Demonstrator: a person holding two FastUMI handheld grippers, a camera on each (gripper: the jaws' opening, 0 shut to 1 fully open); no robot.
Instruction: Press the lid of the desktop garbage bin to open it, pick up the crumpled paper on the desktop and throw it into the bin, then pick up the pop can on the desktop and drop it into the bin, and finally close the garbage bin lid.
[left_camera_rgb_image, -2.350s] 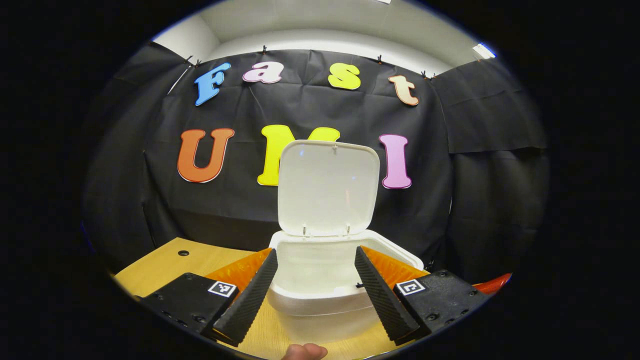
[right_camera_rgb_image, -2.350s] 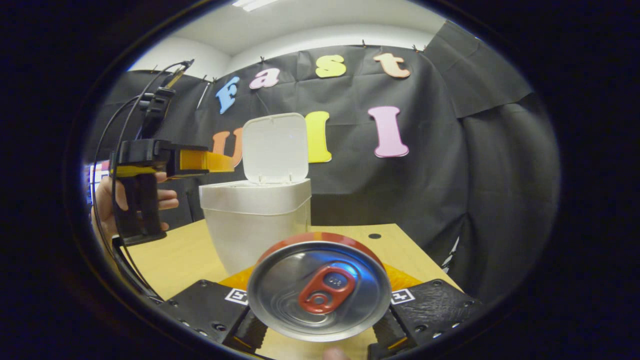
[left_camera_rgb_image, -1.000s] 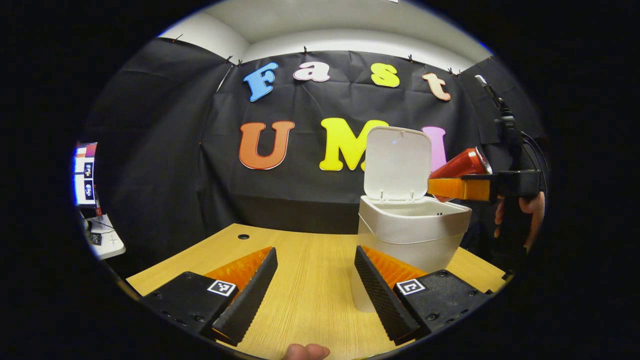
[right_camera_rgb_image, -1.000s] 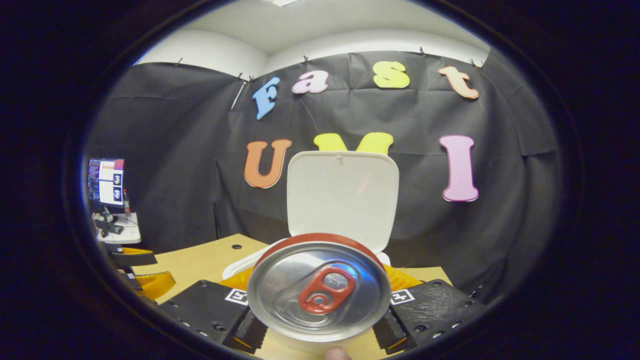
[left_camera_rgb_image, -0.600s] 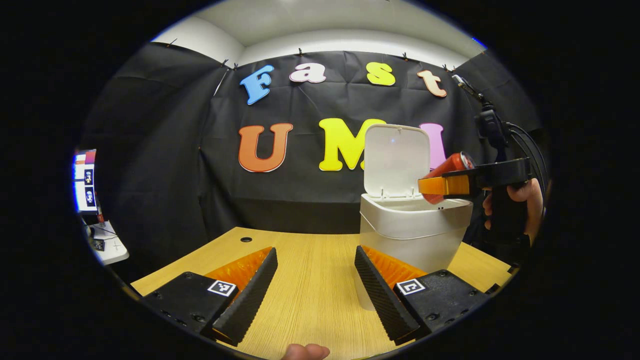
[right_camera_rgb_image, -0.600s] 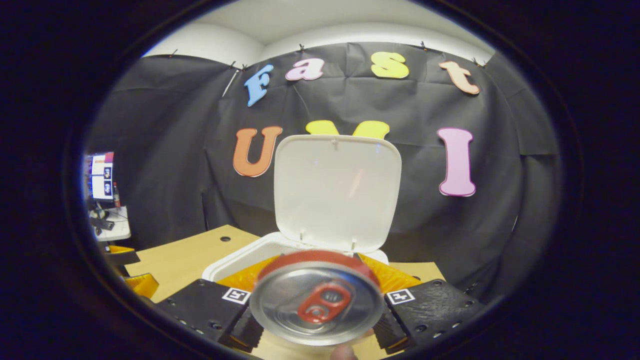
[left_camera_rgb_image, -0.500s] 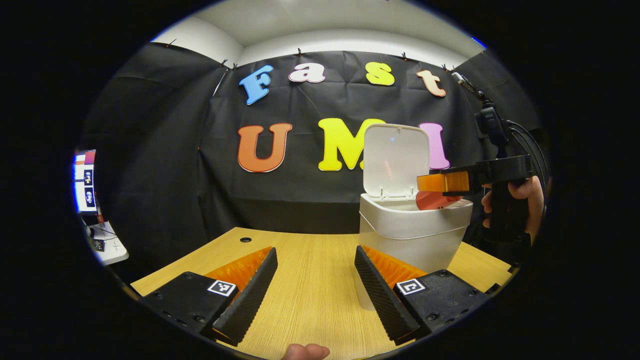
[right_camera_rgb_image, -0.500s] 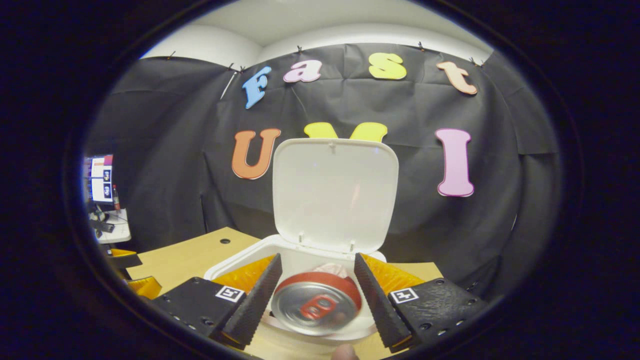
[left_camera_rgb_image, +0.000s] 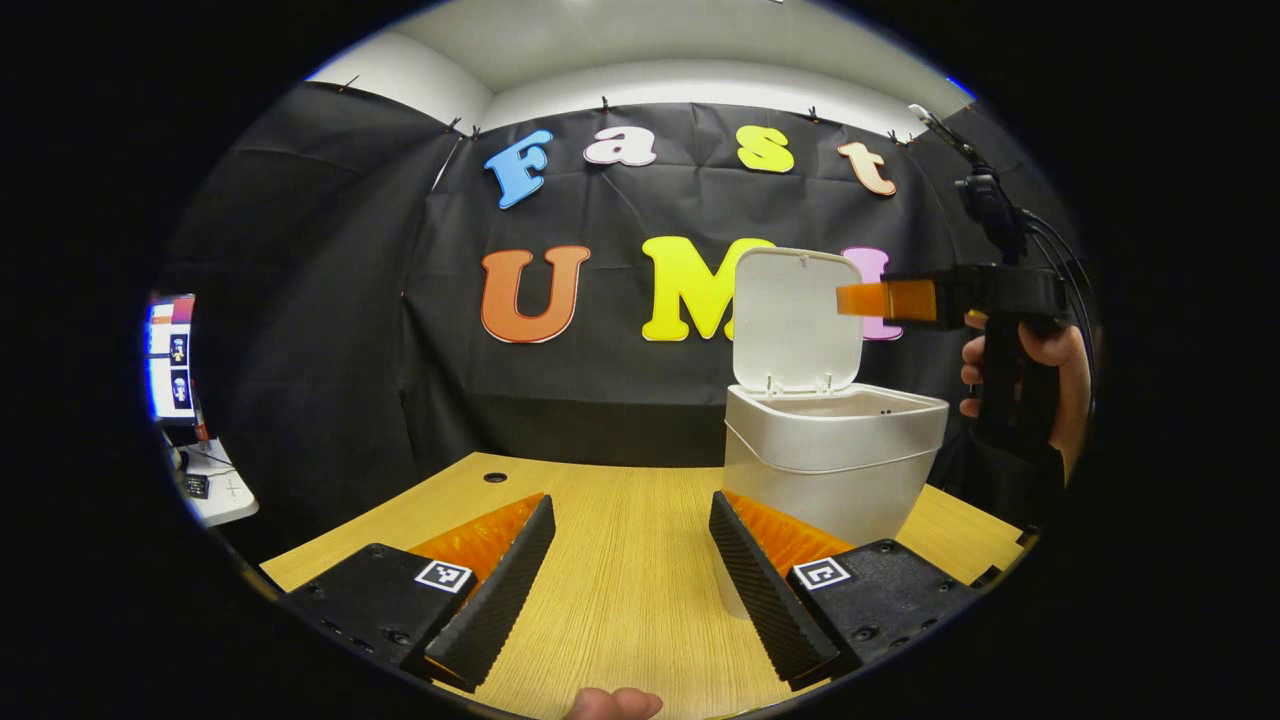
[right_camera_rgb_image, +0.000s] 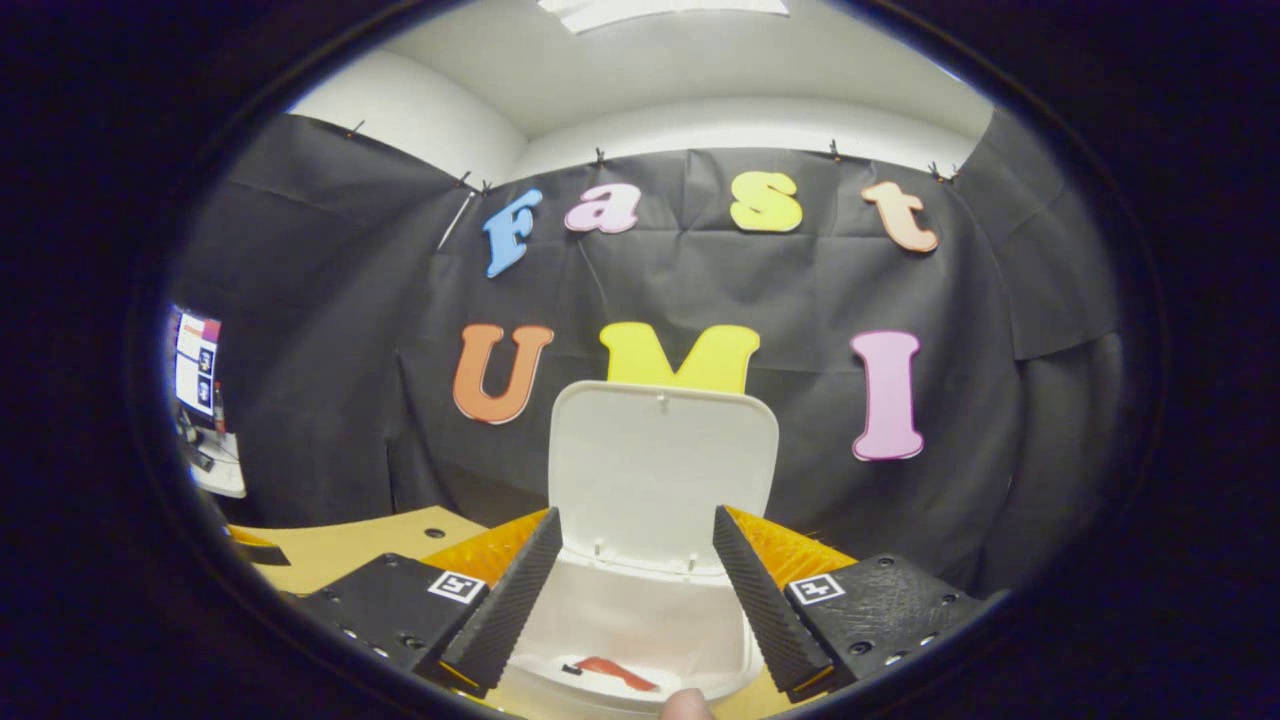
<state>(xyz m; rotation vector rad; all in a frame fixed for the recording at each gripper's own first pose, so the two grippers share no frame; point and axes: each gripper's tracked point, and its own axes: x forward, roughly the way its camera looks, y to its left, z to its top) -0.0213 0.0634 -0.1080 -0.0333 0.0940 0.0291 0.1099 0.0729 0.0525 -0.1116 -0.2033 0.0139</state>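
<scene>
The white bin (left_camera_rgb_image: 835, 465) stands on the wooden desk (left_camera_rgb_image: 610, 590), its lid (left_camera_rgb_image: 797, 318) upright. My left gripper (left_camera_rgb_image: 630, 500) is open and low over the desk, left of the bin, holding nothing. A hand (left_camera_rgb_image: 1040, 350) holds my right gripper (left_camera_rgb_image: 848, 298) level with the lid's top, above the bin. In the right gripper view that gripper (right_camera_rgb_image: 637, 515) is open and looks down into the bin (right_camera_rgb_image: 640, 620), facing the lid (right_camera_rgb_image: 662, 470). A red part of the pop can (right_camera_rgb_image: 612, 672) shows inside the bin, at the bottom.
A cable hole (left_camera_rgb_image: 495, 478) sits near the desk's far edge. Off the desk to the left are a monitor (left_camera_rgb_image: 165, 355) and a small white side table (left_camera_rgb_image: 215, 485). Black cloth closes the booth behind the bin.
My right gripper opened over the bin and the pop can dropped inside. That gripper then rose to the top of the lid. My left gripper stayed low over the desk.
</scene>
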